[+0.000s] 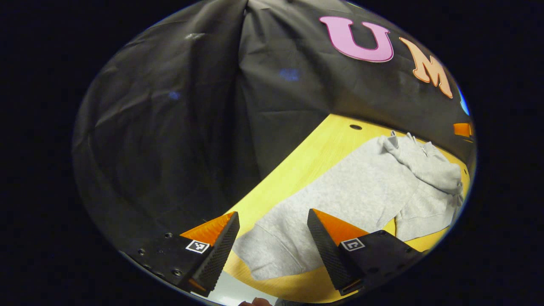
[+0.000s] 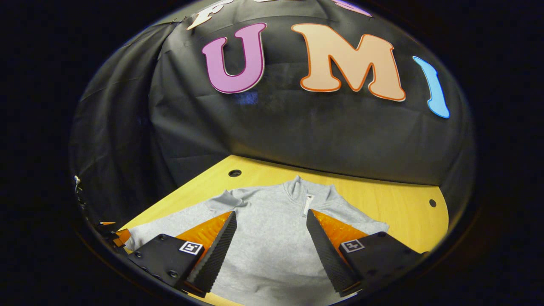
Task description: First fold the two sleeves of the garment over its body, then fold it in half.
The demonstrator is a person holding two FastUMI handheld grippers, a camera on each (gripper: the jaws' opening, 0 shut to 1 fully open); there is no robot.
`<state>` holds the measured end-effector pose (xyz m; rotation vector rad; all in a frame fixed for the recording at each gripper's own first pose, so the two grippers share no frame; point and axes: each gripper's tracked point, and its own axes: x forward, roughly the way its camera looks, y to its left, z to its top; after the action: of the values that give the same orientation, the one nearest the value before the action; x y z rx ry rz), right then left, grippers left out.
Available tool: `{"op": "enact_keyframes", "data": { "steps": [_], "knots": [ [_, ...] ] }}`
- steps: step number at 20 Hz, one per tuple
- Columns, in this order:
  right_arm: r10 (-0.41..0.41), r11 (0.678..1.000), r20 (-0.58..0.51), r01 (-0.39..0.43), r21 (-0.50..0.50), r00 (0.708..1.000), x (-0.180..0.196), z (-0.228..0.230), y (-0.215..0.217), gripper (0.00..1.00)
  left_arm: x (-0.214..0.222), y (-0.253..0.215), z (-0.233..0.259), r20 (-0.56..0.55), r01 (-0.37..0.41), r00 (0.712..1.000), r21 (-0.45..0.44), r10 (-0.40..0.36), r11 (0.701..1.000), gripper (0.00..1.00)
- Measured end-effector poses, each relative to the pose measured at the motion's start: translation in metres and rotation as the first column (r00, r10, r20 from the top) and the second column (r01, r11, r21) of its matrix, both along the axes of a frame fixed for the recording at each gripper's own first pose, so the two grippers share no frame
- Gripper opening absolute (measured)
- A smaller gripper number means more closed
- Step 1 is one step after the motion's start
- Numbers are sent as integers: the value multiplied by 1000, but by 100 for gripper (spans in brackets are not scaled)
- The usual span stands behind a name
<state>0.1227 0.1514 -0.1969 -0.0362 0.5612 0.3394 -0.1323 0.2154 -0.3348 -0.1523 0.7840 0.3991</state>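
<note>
A light grey sweatshirt (image 2: 272, 238) with a zip collar lies flat on the yellow wooden table (image 2: 395, 208), collar toward the booth's back wall. In the left gripper view the sweatshirt (image 1: 352, 195) stretches from its sleeve cuff near me to the bunched collar at far right. My left gripper (image 1: 272, 231) hangs open above that sleeve end, near the table's left edge, holding nothing. My right gripper (image 2: 271, 231) is open over the middle of the garment's chest, with nothing between its fingers. The other gripper's tip (image 2: 111, 233) peeks in at the far left of the right gripper view.
Black cloth walls close the booth behind and to the left of the table. Small round holes (image 2: 234, 173) (image 2: 432, 203) mark the tabletop near its back corners. Bare wood lies to the right of the sweatshirt in the right gripper view.
</note>
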Motion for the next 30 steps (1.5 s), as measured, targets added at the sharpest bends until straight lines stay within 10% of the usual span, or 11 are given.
{"op": "enact_keyframes", "data": {
  "steps": [12, 13, 17, 30],
  "knots": [
    [-14, 1000, 9, 14, -6, 1000, -15, 10, -24, 100, -9, -9, -24, -30, -3, 1000, -71, 1, 997, 89],
    [-17, 1000, 9, 17, -3, 1000, -16, 9, -25, 100, -8, -11, -23, -38, 15, 999, -85, -19, 996, 82],
    [-38, 999, 6, 38, 14, 999, -21, 11, -34, 100, 8, -22, -26, -67, 26, 997, -121, -34, 992, 5],
    [-128, 992, 44, 128, -4, 991, -48, 24, -105, 100, 120, -26, 73, 119, 98, 990, -131, -82, 987, 0]
  ]
}}
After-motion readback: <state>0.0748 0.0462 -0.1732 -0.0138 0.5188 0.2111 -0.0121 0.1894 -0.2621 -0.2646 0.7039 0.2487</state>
